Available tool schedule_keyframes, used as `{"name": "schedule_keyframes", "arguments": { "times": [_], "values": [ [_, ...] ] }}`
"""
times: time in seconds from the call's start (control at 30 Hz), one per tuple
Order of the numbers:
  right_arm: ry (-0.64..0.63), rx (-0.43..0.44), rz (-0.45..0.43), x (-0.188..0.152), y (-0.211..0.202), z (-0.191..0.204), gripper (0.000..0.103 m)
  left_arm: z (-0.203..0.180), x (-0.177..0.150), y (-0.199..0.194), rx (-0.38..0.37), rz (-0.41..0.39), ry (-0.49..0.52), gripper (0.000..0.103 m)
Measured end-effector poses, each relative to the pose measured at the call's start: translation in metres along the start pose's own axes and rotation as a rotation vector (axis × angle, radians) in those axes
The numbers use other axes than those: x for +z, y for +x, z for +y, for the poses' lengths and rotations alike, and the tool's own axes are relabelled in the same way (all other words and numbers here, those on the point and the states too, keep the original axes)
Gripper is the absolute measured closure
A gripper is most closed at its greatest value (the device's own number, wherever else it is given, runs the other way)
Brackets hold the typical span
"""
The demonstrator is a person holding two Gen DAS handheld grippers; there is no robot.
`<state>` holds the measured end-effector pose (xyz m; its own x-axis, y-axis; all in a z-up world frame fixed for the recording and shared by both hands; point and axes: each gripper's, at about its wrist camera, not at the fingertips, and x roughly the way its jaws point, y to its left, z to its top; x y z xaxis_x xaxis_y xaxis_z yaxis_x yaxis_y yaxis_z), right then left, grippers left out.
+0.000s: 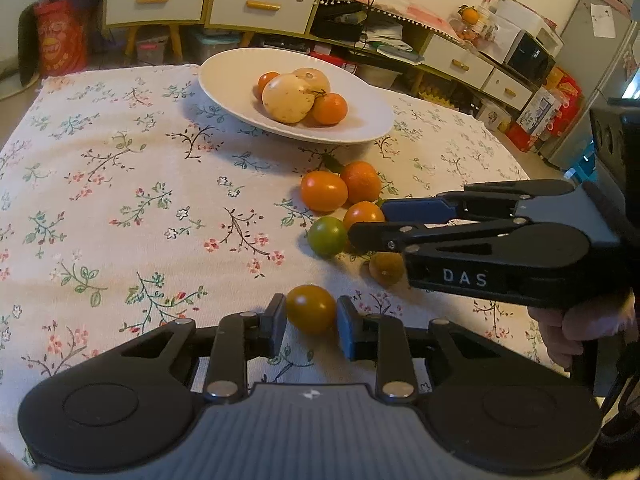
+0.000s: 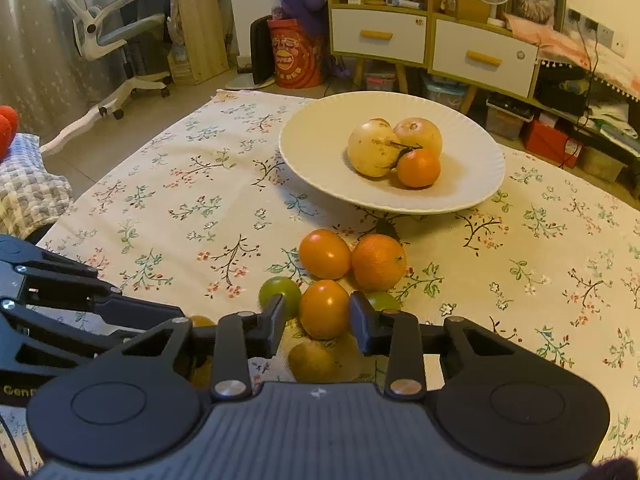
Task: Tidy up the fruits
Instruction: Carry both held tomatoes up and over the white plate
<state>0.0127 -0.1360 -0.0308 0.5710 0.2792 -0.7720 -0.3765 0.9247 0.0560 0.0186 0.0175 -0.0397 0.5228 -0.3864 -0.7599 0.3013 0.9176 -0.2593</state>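
The white plate [image 1: 224, 80] already carries four fruits: two pale yellow round ones touching each other and two small oranges tucked against them, so part of the sorting looks done. The rest lies on the floral tablecloth [image 1: 120, 200] just short of the plate: a smooth orange tomato [image 2: 324, 254] touching a mandarin [image 2: 378, 262], a green tomato [image 2: 280, 294], a second green fruit [image 2: 382, 301] half hidden, and a dull yellow-brown fruit [image 2: 312, 360] near the camera. The left gripper [image 1: 311, 322] has its fingers closed to the sides of a yellow-orange tomato [image 1: 311, 308], which appears pinched between the pads, though whether it is lifted off the cloth cannot be told. The right gripper [image 2: 318, 318] stands with its jaws parted around another orange tomato [image 2: 324, 308]; narrow gaps show on both sides, so it brackets the fruit without clamping it. By my count some seven fruits are yet to reach the plate. One small orange on the plate is hidden behind the pale fruits from the right wrist view, and the fruit under the right gripper's linkage is partly covered in both views, so its kind is unclear
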Motion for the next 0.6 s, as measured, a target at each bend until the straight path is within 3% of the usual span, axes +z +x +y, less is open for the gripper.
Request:
{"name": "schedule_keyframes", "arguments": {
  "times": [0.6],
  "values": [
    [0.032,0.006,0.046,-0.002,0.012,-0.004,0.07,-0.008,0.001,0.013,0.003,0.02,0.016,0.097]
  ]
}}
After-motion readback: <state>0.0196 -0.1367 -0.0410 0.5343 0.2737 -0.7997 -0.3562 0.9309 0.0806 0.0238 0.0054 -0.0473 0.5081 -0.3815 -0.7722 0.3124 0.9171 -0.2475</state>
